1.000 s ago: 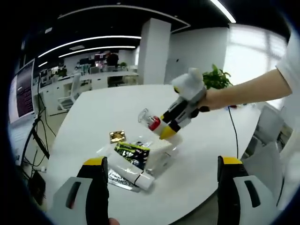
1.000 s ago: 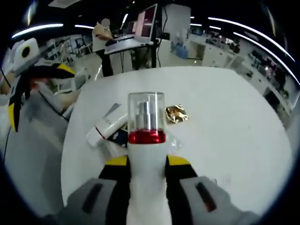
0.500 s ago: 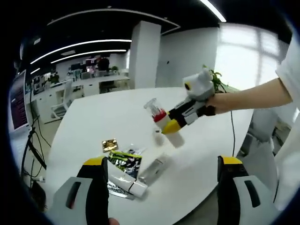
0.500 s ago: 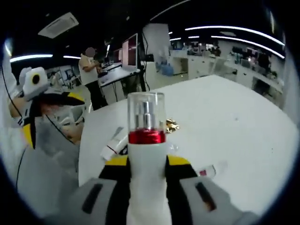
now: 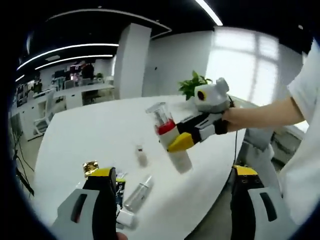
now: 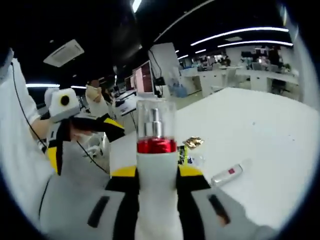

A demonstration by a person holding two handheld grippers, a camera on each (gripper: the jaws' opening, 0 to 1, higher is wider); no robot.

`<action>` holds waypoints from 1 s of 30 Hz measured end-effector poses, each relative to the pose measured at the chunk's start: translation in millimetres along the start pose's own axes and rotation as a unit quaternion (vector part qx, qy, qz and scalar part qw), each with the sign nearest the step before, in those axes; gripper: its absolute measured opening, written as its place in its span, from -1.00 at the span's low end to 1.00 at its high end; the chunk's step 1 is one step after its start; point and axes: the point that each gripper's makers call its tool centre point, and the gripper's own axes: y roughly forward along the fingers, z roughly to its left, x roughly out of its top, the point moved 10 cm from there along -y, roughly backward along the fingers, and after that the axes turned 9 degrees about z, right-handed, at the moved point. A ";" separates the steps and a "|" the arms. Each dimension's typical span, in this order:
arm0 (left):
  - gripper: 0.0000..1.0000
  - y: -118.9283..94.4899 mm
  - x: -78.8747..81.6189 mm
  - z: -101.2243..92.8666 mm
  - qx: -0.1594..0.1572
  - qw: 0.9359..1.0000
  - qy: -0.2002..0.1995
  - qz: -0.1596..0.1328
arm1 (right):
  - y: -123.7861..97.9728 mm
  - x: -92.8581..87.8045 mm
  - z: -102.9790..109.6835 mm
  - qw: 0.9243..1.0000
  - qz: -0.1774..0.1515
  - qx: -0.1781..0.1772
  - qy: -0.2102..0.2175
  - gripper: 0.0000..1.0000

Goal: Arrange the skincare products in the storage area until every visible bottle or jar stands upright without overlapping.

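A white bottle [image 6: 156, 165] with a red collar and a clear cap sits upright between the jaws of my right gripper [image 6: 156, 172], which is shut on it. From the left gripper view the same bottle [image 5: 169, 137] hangs tilted in the air above the white table [image 5: 90, 130], held by the right gripper [image 5: 176, 139] that reaches in from the right. My left gripper [image 5: 172, 200] is open and holds nothing. It also appears at the left of the right gripper view as the left gripper [image 6: 82, 140]. On the table lie a small clear tube [image 5: 139, 192], a gold sachet [image 5: 90, 167] and a dark sachet [image 5: 120, 185].
A white tube end [image 5: 125, 218] lies by my left jaw, and a small vial-like item [image 5: 141, 155] is further out. The right gripper view has the small tube [image 6: 227, 173], gold sachet [image 6: 192, 142], a monitor [image 6: 142, 77] and a person [image 6: 95, 95] behind. A plant [image 5: 192, 85] stands past the table.
The right gripper has lifted the bottle up and away from the pile of products. Both cameras have swung, so the pile now sits lower and further left in the left gripper view.
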 end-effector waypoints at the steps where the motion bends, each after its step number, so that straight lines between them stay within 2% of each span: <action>1: 0.86 2.1 3.1 -1.5 -0.012 1.000 0.005 0.000 | -2.1 -1.4 3.6 1.000 -0.004 0.003 0.003 -0.46; 5: 0.67 11.7 14.7 -6.2 -0.053 0.999 0.005 -0.005 | -11.3 -6.9 14.8 1.000 -0.019 0.015 0.012 -0.46; 12: 0.59 24.1 29.5 -11.2 -0.113 0.993 -0.005 -0.018 | -27.9 -9.9 39.1 0.997 -0.051 0.049 0.019 -0.46; 15: 0.51 28.6 33.9 -16.6 -0.159 0.987 -0.012 -0.023 | -33.0 -10.4 46.2 0.996 -0.060 0.057 0.022 -0.46; 16: 0.49 30.2 35.2 -19.8 -0.183 0.983 -0.019 -0.027 | -35.2 -10.7 49.5 0.996 -0.066 0.064 0.023 -0.46; 18: 0.41 33.3 36.1 -23.0 -0.204 0.978 -0.018 -0.027 | -38.5 -11.5 54.8 0.994 -0.075 0.075 0.026 -0.46; 25: 0.13 37.5 37.2 -32.6 -0.248 0.968 -0.006 -0.026 | -44.7 -15.2 68.1 0.991 -0.086 0.101 0.024 -0.46; 30: -0.09 38.4 37.4 -35.0 -0.265 0.964 -0.003 -0.026 | -46.3 -16.3 78.9 0.988 -0.087 0.127 0.016 -0.46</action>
